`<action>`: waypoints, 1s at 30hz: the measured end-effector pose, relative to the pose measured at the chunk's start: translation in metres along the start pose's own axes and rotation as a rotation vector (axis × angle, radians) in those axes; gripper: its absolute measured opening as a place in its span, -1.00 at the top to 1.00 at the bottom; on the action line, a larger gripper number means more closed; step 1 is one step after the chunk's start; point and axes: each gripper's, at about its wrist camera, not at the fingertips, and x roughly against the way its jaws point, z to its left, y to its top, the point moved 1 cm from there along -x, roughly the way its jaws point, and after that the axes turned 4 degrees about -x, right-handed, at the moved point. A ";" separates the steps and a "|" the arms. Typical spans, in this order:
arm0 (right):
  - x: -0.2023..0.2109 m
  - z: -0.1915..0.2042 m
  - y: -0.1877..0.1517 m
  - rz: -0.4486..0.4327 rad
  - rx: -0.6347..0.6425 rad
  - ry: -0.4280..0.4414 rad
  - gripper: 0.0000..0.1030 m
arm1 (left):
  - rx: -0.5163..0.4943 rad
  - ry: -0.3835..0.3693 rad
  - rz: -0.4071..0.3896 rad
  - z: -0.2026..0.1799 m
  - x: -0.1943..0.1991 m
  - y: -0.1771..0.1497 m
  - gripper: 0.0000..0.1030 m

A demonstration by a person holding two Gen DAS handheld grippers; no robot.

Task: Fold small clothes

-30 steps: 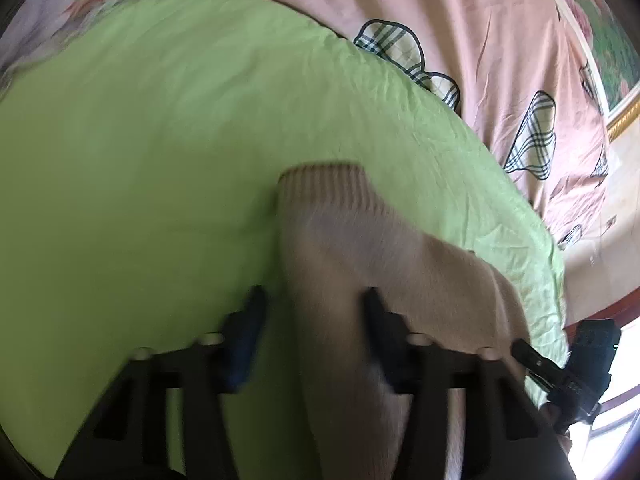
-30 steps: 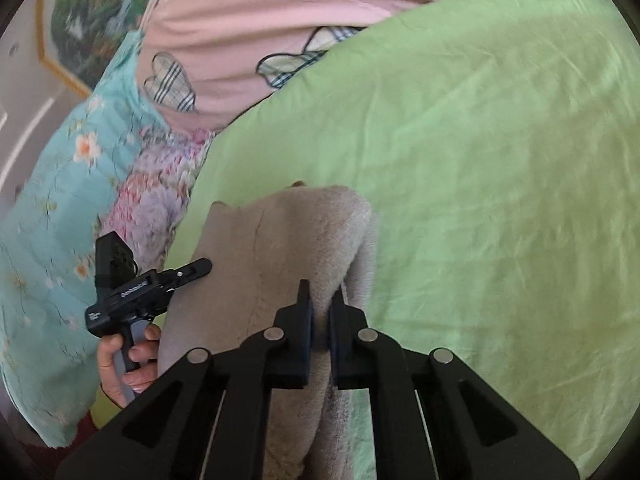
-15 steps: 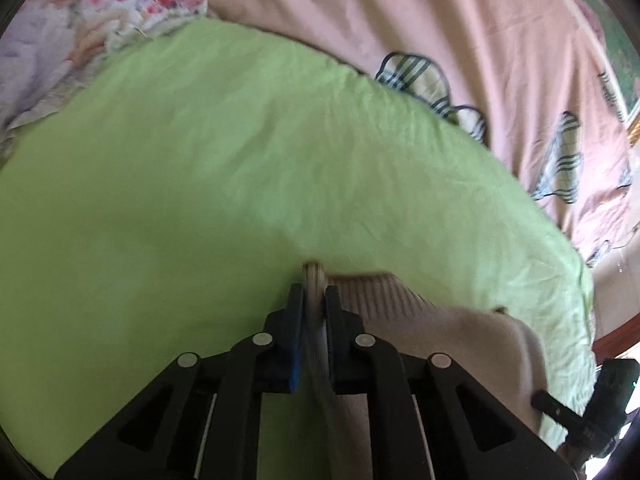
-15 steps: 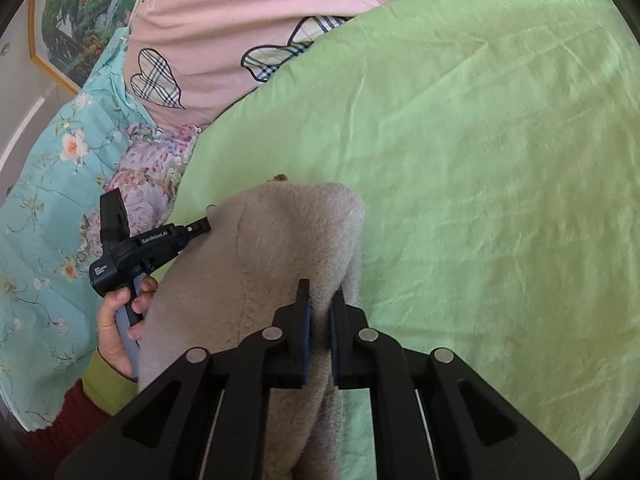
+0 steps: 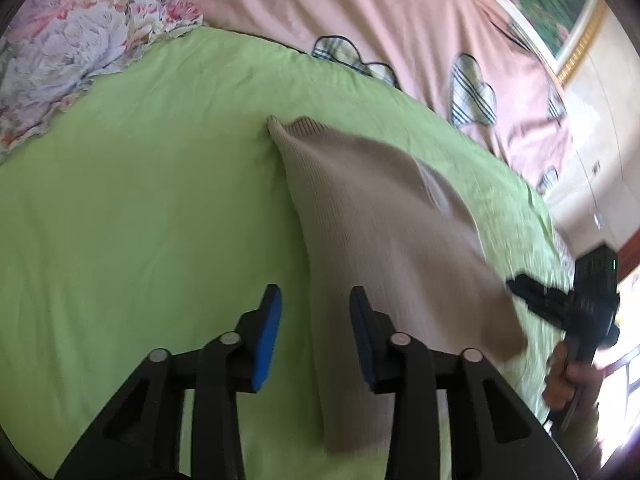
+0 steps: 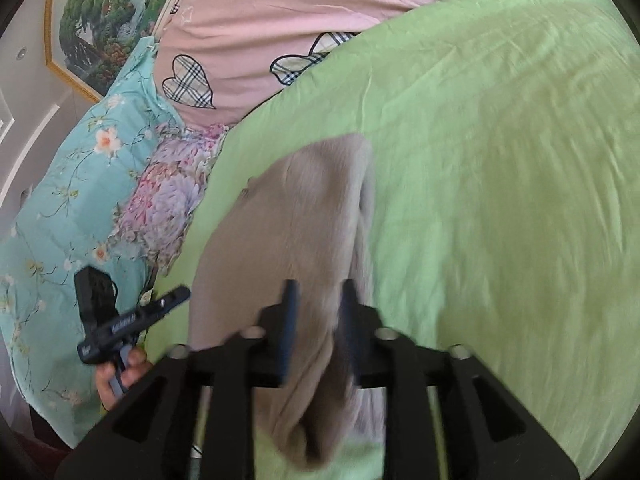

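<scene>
A bed spread with a green sheet fills both views, floral bedding at upper left and a pink quilt across the top. The left claw stands apart, holding nothing, its right finger over the beige knit garment lying at frame centre. The right claw is parted around the garment's bunched fabric.
</scene>
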 end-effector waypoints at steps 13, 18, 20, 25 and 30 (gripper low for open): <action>0.013 0.010 -0.051 0.038 0.039 0.002 0.31 | -0.142 0.065 0.039 -0.042 0.025 -0.107 0.15; 0.013 0.014 -0.056 0.046 0.044 0.010 0.31 | -0.184 0.135 0.012 -0.050 0.011 -0.102 0.14; 0.013 0.016 -0.056 0.046 0.052 0.014 0.31 | -0.181 0.168 0.006 -0.049 0.005 -0.100 0.15; 0.005 0.020 -0.061 0.051 0.079 -0.007 0.31 | -0.079 0.161 -0.049 -0.042 0.003 -0.098 0.64; -0.008 0.020 -0.065 0.064 0.081 -0.044 0.61 | -0.081 0.198 -0.058 -0.047 0.000 -0.097 0.74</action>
